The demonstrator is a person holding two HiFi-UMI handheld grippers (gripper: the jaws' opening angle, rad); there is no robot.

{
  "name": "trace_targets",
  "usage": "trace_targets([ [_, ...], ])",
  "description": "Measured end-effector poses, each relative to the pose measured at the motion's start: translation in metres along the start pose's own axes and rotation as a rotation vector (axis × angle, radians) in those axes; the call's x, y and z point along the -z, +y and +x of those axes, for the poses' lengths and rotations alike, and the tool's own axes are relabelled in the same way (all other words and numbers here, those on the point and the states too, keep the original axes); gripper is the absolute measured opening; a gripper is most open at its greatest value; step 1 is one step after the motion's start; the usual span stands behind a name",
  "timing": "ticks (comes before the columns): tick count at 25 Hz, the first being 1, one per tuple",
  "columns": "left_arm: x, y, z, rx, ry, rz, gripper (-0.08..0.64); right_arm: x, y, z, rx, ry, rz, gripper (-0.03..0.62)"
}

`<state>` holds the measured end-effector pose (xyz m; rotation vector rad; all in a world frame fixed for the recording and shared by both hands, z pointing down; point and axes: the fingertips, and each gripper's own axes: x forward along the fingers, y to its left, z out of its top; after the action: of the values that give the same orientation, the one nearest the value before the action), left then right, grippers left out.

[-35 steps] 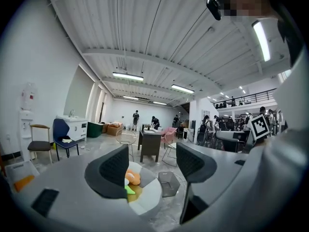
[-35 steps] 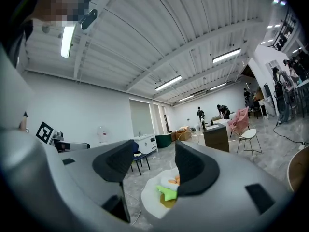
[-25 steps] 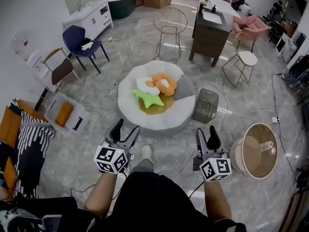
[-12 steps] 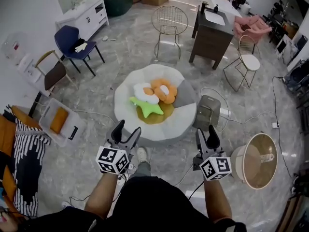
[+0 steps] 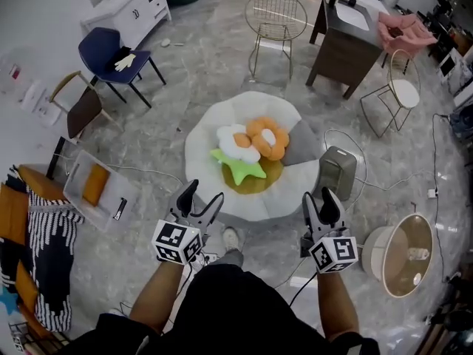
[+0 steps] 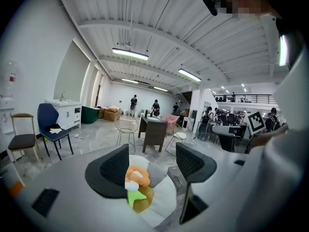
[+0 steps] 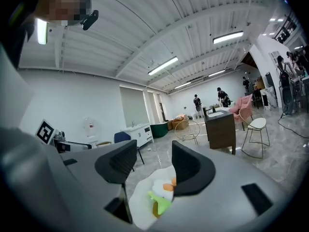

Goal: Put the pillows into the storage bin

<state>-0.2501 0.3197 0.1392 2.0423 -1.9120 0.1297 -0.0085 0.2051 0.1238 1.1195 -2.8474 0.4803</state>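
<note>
Pillows (image 5: 250,143) heaped on round pouf (image 5: 251,103), marble floor (image 5: 192,72); left claw (image 5: 203,192) apart, empty; right claw (image 5: 319,195) empty, just narrowing.

Grey marble floor (image 5: 194,80), blue chair (image 5: 109,50), wire chair (image 5: 275,12), perhaps a dark vanity (image 5: 353,44); strip lights (image 6: 129,54) glowing overhead.

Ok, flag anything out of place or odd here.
A white glove lies on the seat of the blue chair, and loose cables trail across the floor by the round cushion. Nothing looks spilled or damaged.

Black top (image 5: 236,302); left gripper (image 5: 202,193) and right gripper (image 5: 318,196) bear black-and-white marker cubes (image 5: 176,242).
</note>
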Motion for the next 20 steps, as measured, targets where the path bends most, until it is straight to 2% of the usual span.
trace_targets([
  [9,0.020,0.053,0.036,0.023,0.067,-0.049,0.321,0.031,-0.005,0.063,0.029,0.111,-0.003,0.236],
  [20,0.042,0.079,0.056,0.004,0.116,-0.069,0.321,0.067,0.001,0.122,-0.033,0.203,-0.009,0.236],
])
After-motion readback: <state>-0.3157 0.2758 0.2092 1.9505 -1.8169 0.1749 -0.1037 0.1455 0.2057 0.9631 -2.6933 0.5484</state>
